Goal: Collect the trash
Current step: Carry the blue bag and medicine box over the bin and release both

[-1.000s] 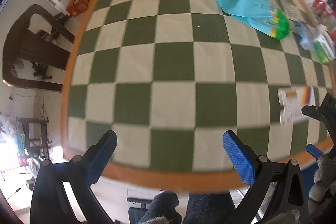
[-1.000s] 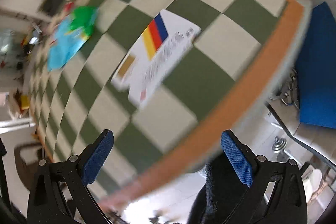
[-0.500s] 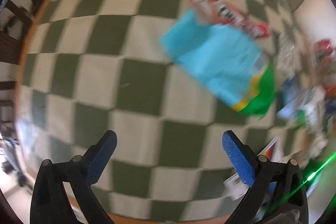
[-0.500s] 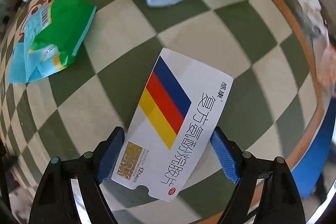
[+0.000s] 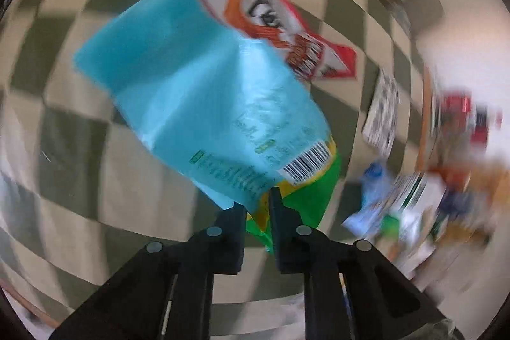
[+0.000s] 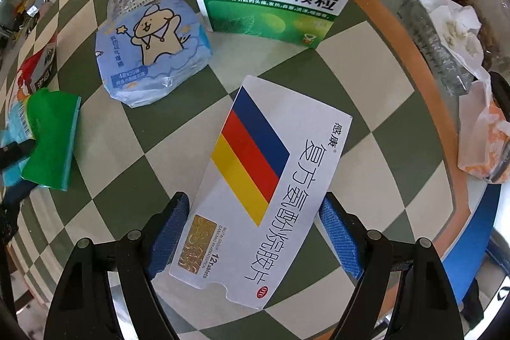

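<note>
Left gripper (image 5: 257, 206) has just been closing and now pinches the lower green-and-yellow edge of the crinkly turquoise plastic snack bag (image 5: 207, 97), which lies on the green-and-white checked table (image 5: 73, 148). I judge it feather-light, limp and slick, so that edge hold suits it. My right gripper (image 6: 251, 231) straddles the flat white cardboard medicine box with blue, red and yellow stripes (image 6: 264, 180), pads against its long sides; it looks stiff but crushable.
</note>
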